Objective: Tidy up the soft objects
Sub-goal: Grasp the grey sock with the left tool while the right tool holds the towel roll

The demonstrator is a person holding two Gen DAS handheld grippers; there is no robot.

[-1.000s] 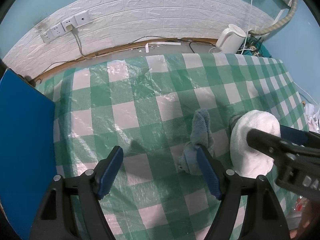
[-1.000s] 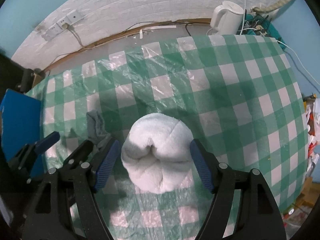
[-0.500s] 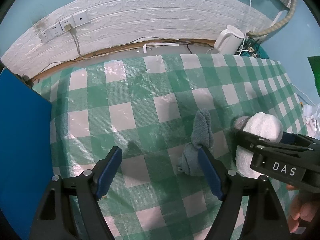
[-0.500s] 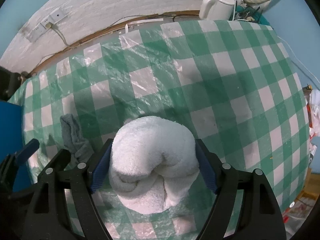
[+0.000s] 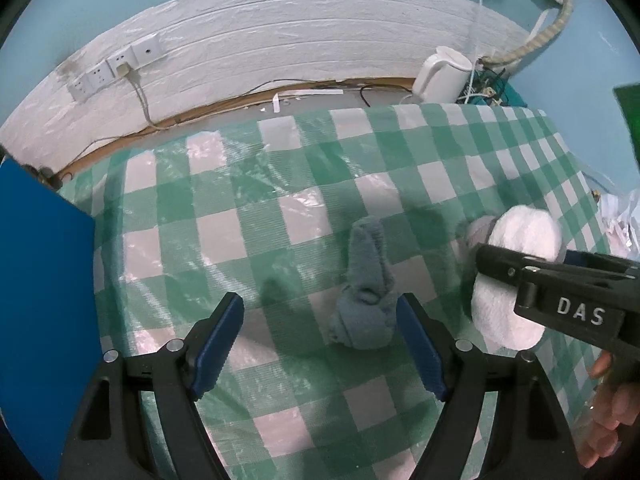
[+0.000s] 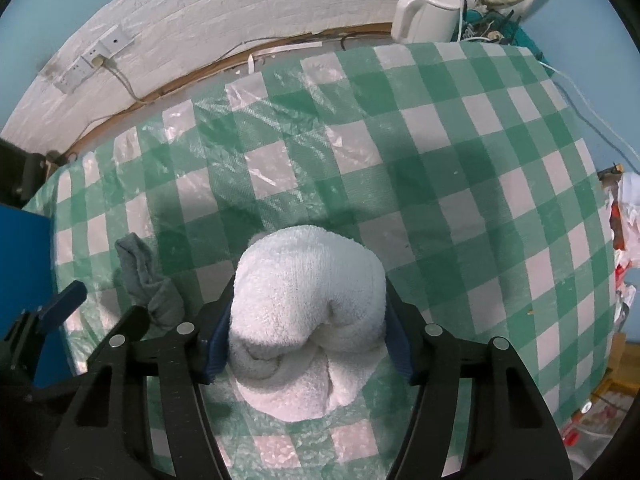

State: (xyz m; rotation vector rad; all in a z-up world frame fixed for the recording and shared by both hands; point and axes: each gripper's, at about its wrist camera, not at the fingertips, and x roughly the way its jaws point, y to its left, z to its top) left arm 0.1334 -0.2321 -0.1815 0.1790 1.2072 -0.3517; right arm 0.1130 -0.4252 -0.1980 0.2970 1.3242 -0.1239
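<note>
A rolled white towel (image 6: 306,312) sits between my right gripper's (image 6: 306,332) blue pads, which press on both its sides and hold it just above the green checked tablecloth (image 6: 460,184). The towel also shows in the left wrist view (image 5: 516,276) at the right. A crumpled grey-blue cloth (image 5: 366,292) lies on the tablecloth (image 5: 240,216) close to the right pad of my left gripper (image 5: 320,340), which is open and empty. The grey cloth also shows left of the towel in the right wrist view (image 6: 148,280).
A white kettle (image 5: 442,74) and tangled cables stand behind the table's far right corner. A blue panel (image 5: 44,300) stands along the left edge. Wall sockets (image 5: 116,66) are on the white brick wall. Clutter lies beyond the right table edge (image 6: 624,248).
My right gripper has shut on the white towel and lifted it slightly. My left gripper has stayed open and shifted a little.
</note>
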